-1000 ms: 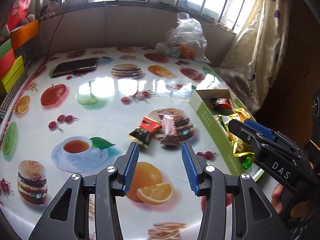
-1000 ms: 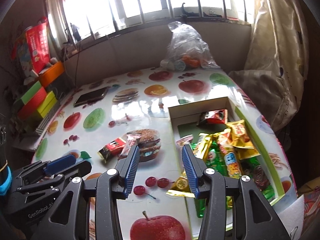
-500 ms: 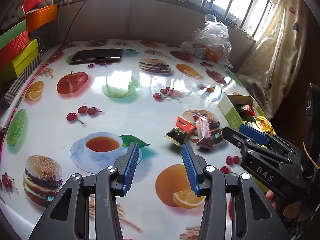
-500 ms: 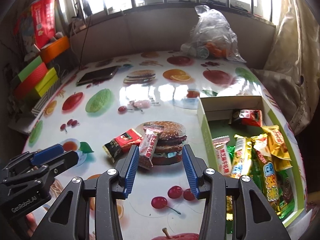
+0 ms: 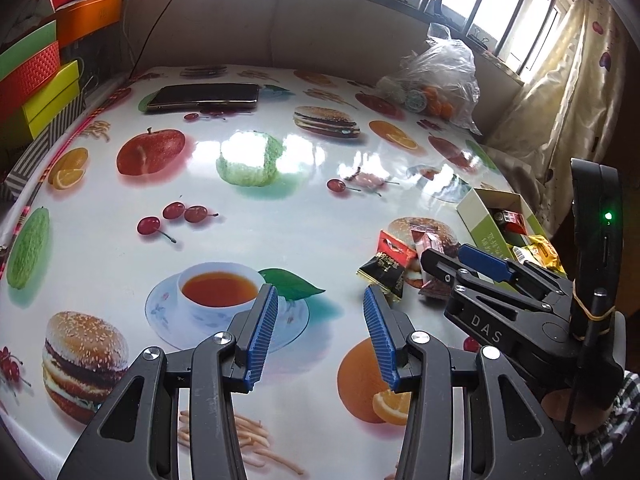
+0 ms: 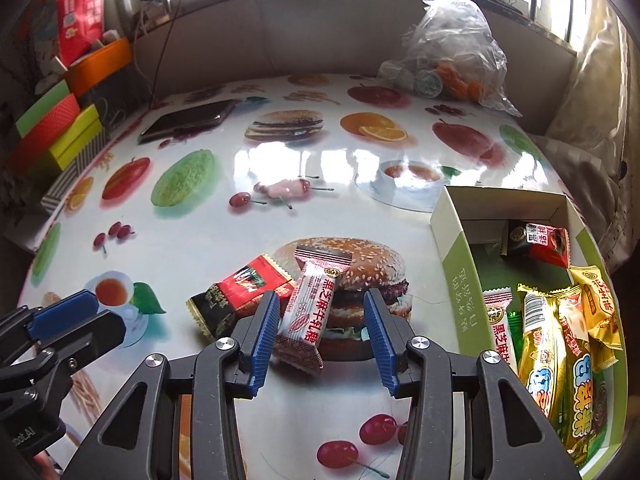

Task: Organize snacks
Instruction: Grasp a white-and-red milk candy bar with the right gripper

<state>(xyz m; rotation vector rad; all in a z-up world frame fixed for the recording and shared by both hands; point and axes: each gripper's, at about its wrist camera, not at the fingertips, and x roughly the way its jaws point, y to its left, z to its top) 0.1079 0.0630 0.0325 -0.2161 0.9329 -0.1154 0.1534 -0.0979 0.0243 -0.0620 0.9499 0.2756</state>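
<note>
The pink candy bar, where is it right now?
In the right wrist view the pink candy bar lies on the table between the open right gripper fingers, beside the red snack packet.

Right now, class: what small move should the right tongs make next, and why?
Probably ease the right tongs forward and down, then close on the pink-and-white candy bar. It lies loose on the table, outside the green box, already between the open jaws.

Bare tablecloth [image 5: 280,232] lies open across the table's middle. The green snack box [image 6: 460,276] walls off the right edge (a phone [image 5: 202,96] and plastic bag [image 6: 452,52] crowd the far side).
</note>
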